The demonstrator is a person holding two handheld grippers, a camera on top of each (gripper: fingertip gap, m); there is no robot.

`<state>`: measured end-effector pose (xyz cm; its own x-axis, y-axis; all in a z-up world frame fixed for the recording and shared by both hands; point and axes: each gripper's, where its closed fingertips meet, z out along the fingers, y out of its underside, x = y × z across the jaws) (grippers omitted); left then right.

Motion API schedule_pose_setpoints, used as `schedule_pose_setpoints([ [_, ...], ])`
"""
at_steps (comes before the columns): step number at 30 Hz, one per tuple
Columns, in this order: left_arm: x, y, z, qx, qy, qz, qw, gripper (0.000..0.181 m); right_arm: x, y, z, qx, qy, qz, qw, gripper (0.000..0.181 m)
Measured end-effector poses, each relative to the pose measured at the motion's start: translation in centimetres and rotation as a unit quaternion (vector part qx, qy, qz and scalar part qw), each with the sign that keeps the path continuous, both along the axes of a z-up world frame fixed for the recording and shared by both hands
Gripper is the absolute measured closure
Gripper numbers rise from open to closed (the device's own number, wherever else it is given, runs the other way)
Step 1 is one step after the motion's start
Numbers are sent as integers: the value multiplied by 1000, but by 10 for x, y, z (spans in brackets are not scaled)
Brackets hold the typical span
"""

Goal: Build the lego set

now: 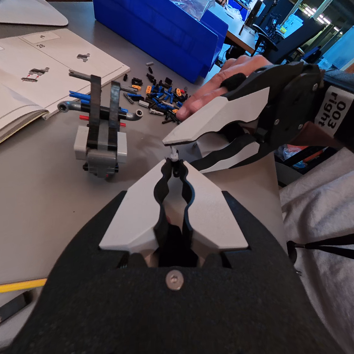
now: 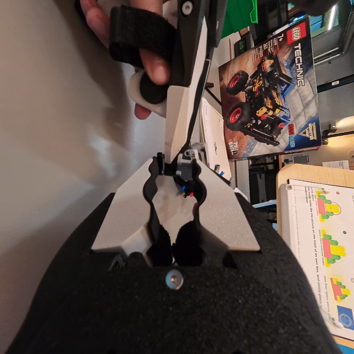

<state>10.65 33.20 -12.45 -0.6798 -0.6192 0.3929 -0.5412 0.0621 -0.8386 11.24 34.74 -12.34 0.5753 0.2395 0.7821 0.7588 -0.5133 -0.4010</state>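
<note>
My left gripper is shut on a small black piece with a light grey pin standing out of its top. My right gripper comes in from the right with its jaws apart. Its upper fingertip rests on the pin's end and its lower finger passes behind my left fingers. In the right wrist view the right gripper straddles the black piece, with the left gripper reaching down from above. The part-built grey and black model stands on the table to the left.
A pile of loose blue, black and yellow pieces lies behind the grippers. An open instruction booklet lies far left and a blue bin at the back. The set's box stands upright. A person's grey clothing is at right. My two grippers' fingertips are within a few centimetres of each other.
</note>
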Motion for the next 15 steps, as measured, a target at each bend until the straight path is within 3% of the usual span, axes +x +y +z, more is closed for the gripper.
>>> schedule_pose_setpoints([
  [7,0,-1,-1,1,1,-3,1000,176,-1,-1,-1,-4,13,-1,1000,147],
  [15,6,13,21,-74,-13,-2,997,163,18,2,18,79,154,-33,984,146],
])
